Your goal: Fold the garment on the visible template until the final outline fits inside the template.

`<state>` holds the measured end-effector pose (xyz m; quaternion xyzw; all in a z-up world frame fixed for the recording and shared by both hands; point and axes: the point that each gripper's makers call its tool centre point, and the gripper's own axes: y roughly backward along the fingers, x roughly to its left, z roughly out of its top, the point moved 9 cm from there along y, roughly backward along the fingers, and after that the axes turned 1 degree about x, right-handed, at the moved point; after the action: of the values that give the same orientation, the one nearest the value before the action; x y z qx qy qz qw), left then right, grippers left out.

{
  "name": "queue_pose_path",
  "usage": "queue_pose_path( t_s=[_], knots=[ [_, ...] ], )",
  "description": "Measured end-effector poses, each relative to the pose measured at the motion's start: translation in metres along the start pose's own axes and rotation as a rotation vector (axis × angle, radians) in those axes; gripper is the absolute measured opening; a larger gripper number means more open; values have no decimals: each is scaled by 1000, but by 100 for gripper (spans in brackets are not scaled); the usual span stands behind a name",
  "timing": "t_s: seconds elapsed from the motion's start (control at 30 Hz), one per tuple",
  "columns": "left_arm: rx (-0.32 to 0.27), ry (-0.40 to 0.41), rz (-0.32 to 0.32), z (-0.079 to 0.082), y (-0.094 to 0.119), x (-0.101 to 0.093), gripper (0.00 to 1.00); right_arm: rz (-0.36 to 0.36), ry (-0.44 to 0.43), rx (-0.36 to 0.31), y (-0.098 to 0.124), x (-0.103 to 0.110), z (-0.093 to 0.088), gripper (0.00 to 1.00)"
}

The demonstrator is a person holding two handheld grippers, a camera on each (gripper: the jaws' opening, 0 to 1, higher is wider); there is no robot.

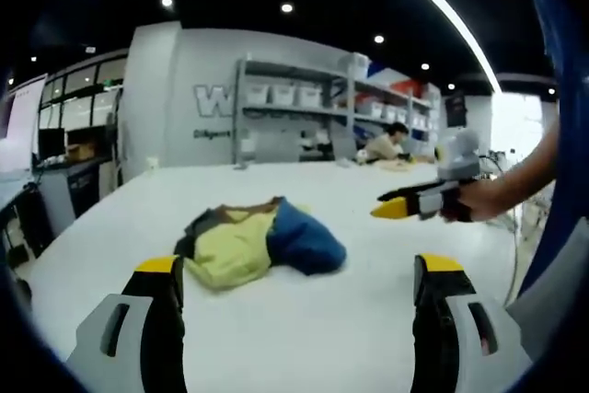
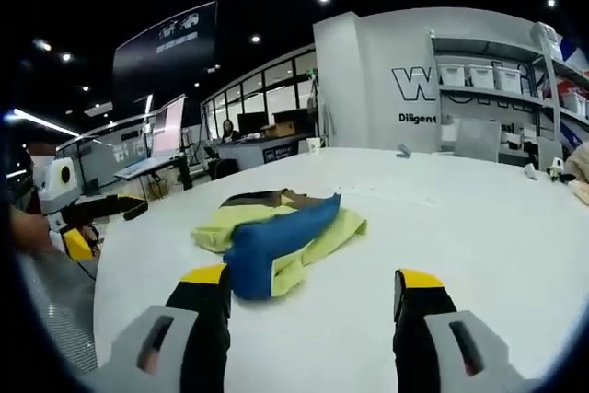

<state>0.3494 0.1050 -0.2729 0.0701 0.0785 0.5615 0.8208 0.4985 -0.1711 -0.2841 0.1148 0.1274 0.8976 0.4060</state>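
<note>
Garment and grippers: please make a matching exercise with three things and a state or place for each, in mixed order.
Things:
1. garment
2. left gripper
3. right gripper
4. shelves

States or places:
a. against the back wall, holding bins
b. open, with the garment ahead between its fingers
c. crumpled on the white table
d. open, with the garment ahead toward its left finger

Pairs: 1-c, 2-b, 3-d, 4-a

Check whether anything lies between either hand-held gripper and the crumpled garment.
Nothing visible does. Bare white table separates the open left hand-held gripper and the open right hand-held gripper from the garment.
</note>
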Motion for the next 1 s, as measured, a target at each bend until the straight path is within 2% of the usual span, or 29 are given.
queue_pose_path(
  t_s=[0.1, 0.17, 0.2, 0.27, 0.37, 0.47, 0.5, 0.6, 0.7, 0.83, 1.0],
  knots=[
    [1, 3, 10, 0, 1, 1, 99, 26, -16, 14, -26, 0, 7, 67],
    [1, 6, 14, -1, 1, 2, 99, 31, -28, 21, -32, 2, 9, 69],
    [2, 9, 21, -1, 1, 2, 99, 42, -49, 41, -44, 4, 12, 69],
    [1, 11, 28, 0, 1, 3, 99, 75, -53, 46, -64, 5, 16, 62],
    [9, 15, 38, -2, 2, 5, 99, 116, -25, 75, -79, 18, 16, 53],
    [8, 17, 44, -2, 2, 5, 99, 127, -3, 102, -86, 23, 14, 52],
    [10, 18, 46, -2, 2, 5, 99, 138, 5, 143, -94, 24, 10, 52],
    [15, 17, 50, -3, 3, 6, 99, 159, 17, 176, -98, 31, 5, 44],
    [20, 15, 51, -3, 3, 5, 99, 160, 50, 191, -102, 32, -1, 28],
    [23, 14, 51, -3, 3, 5, 99, 168, 75, 172, -97, 30, 1, 0],
    [21, 18, 53, -4, 3, 6, 99, 170, 45, 116, -81, 20, 11, 0]
  ],
)
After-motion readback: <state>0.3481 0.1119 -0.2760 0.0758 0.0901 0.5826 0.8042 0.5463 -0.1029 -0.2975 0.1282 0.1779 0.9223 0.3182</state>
